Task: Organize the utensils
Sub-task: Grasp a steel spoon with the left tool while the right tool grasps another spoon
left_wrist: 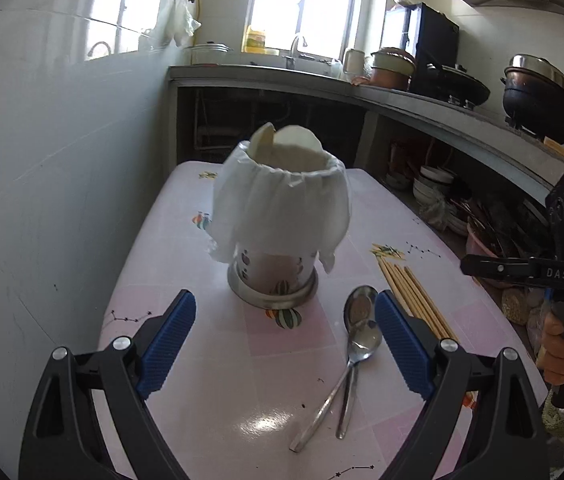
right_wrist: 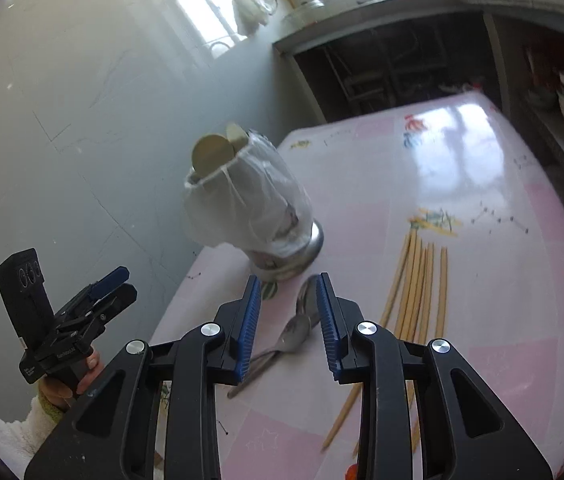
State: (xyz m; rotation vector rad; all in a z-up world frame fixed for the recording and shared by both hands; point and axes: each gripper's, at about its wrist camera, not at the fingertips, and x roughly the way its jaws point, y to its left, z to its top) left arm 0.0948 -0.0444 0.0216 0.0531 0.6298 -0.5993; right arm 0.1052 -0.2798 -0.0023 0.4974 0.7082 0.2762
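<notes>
A metal utensil holder (left_wrist: 273, 280) lined with a white plastic bag (left_wrist: 282, 208) stands on the pink table (left_wrist: 262, 380), with pale spoon bowls sticking out of its top (left_wrist: 286, 140). Two metal spoons (left_wrist: 356, 344) lie crossed to its right, and several wooden chopsticks (left_wrist: 414, 300) lie beyond them. My left gripper (left_wrist: 284, 320) is open above the table, in front of the holder. My right gripper (right_wrist: 289, 306) is open, hovering over the spoons (right_wrist: 296, 332), with the chopsticks (right_wrist: 418, 292) to its right and the holder (right_wrist: 258, 216) ahead.
A white tiled wall (left_wrist: 62, 180) borders the table on the left. A kitchen counter (left_wrist: 402, 100) with pots runs behind and to the right, with bowls on a shelf below (left_wrist: 434, 188). The other hand-held gripper shows at each view's edge (right_wrist: 78, 320).
</notes>
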